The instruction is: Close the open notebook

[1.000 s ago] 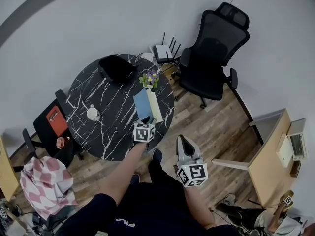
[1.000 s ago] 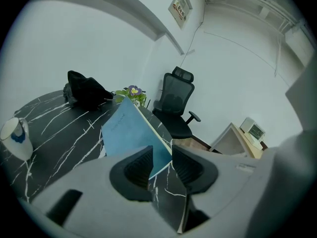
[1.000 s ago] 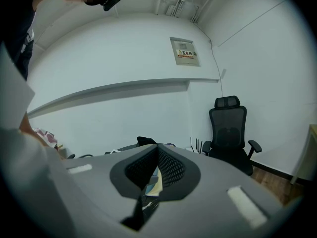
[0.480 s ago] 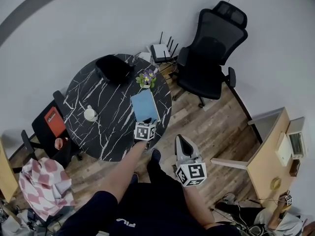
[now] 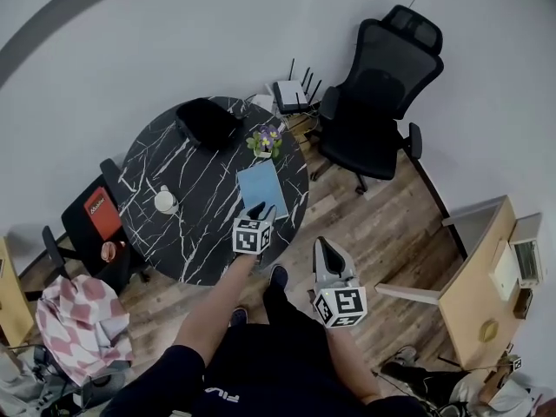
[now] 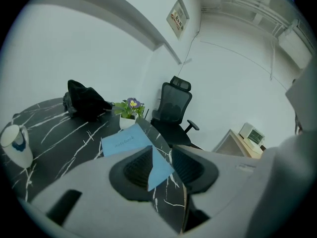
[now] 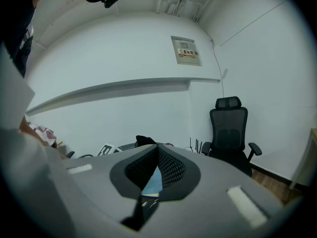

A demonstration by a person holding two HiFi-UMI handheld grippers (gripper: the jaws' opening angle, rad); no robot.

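At the far left a pink checked cloth (image 5: 82, 328) lies heaped, and beside it a small black chair (image 5: 65, 233) carries a red book (image 5: 93, 208). The round black marble bench (image 5: 195, 241) holds a white cup (image 5: 163, 201), a black bag (image 5: 207, 122) on its far side, and a potted flower (image 5: 265, 140). The blue notebook (image 5: 262, 188) lies closed and flat near the bench's right edge, just this side of the pot. The left tool (image 5: 258, 209) hovers at the notebook's near edge with its jaws apart, gripping nothing. The notebook's corner shows through the gap. The right tool (image 5: 323, 244) hangs over the wood floor (image 5: 365, 224), off the bench, its jaws together and empty. Further right stand a black office chair (image 5: 382, 102) and a wooden desk (image 5: 473, 294).
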